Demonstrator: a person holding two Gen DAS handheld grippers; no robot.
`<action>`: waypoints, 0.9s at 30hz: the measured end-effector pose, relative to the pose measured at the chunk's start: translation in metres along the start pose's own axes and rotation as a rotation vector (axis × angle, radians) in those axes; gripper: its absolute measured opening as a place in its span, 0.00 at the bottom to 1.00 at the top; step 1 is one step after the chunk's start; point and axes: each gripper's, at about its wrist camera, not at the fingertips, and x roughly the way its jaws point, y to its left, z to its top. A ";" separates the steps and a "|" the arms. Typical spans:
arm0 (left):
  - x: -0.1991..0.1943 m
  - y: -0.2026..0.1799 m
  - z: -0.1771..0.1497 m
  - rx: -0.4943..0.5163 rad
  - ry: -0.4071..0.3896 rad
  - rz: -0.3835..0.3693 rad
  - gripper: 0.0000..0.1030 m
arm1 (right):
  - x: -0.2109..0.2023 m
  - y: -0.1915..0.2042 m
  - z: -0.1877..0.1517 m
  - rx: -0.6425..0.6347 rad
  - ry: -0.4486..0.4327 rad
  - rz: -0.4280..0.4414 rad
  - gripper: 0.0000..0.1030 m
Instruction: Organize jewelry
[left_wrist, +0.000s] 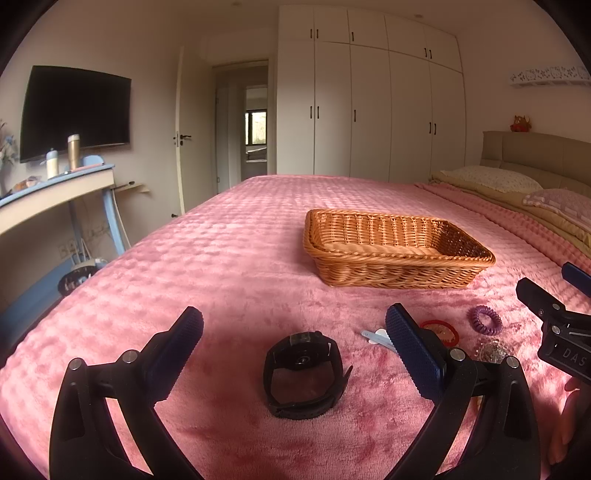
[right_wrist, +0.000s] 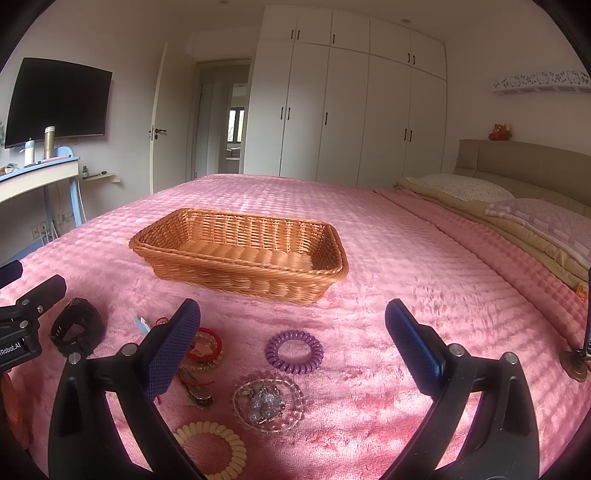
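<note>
Both claws stand wide open and grip nothing: the left gripper (left_wrist: 293, 334) has its black arms and blue, finely ribbed pads spread to either side of a black watch (left_wrist: 304, 374), and the right gripper (right_wrist: 291, 326) is spread the same way over a small heap of jewelry. That watch lies on its side on the bedspread, its matte strap closed into a loop and its round case turned upward. Just beyond the left gripper's right pad lie a pale flat clip (left_wrist: 376, 338) and a red ring-shaped piece (left_wrist: 441, 330), with a purple spiral hair tie (left_wrist: 484, 319) and a glittery clear cluster (left_wrist: 491, 350) further right. From the right wrist view the purple coil (right_wrist: 294, 351) sits between the fingers, a clear beaded bracelet (right_wrist: 267, 404) around a knot of crystal pieces lies nearer the camera, and a cream spiral hair tie (right_wrist: 218, 448) lies nearest, partly behind the left finger. All these rest on the near part of a pink bedspread (right_wrist: 388, 280), plush with a quilted, dimpled texture. Beyond them, toward the middle of the bed, stands a rectangular wicker basket (left_wrist: 397, 271), tan, tightly woven, with a braided rim. White lettering reading "Robot.AI" shows on the left gripper's body (right_wrist: 16, 347) in the right view, and "DAS" on the right gripper's body (left_wrist: 569, 354) in the left view.
</note>
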 end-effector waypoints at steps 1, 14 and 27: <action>0.000 0.000 0.000 0.000 0.000 0.000 0.93 | 0.000 0.000 0.000 0.000 0.001 0.000 0.93; 0.000 0.000 0.000 0.000 -0.002 -0.001 0.93 | 0.000 0.001 0.000 -0.008 0.003 0.000 0.93; 0.000 0.000 0.000 0.000 -0.001 -0.001 0.93 | -0.001 0.001 0.000 -0.007 -0.003 -0.001 0.93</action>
